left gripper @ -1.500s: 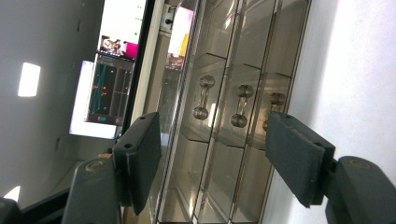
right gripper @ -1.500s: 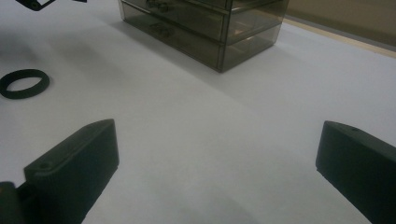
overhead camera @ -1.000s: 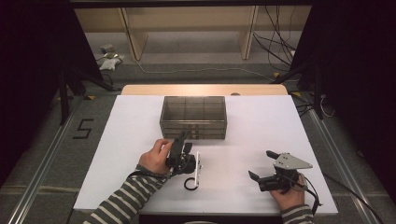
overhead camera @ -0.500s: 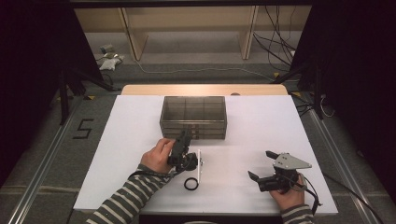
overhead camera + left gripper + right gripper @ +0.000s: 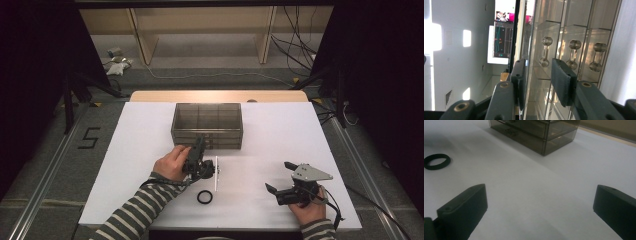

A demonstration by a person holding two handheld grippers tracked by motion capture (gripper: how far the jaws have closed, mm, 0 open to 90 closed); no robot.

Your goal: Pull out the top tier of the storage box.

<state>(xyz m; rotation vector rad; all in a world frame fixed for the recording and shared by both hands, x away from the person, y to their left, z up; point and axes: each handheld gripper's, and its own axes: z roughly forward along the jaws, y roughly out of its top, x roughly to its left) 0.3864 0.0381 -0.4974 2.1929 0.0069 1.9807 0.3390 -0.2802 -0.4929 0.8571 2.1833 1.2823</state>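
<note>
Left gripper view: left tool (image 5: 537,82) narrowing – nothing pinched yet – at the drawer box (image 5: 564,37) (right tool (image 5: 540,212) spread wide).

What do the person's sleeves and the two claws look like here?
Both sleeves are striped dark and light. The left claw is black, with flat dark jaws fixed by brass-coloured screws. The right claw is black too, carries a grey three-cornered plate on top and trails a black cable.
</note>
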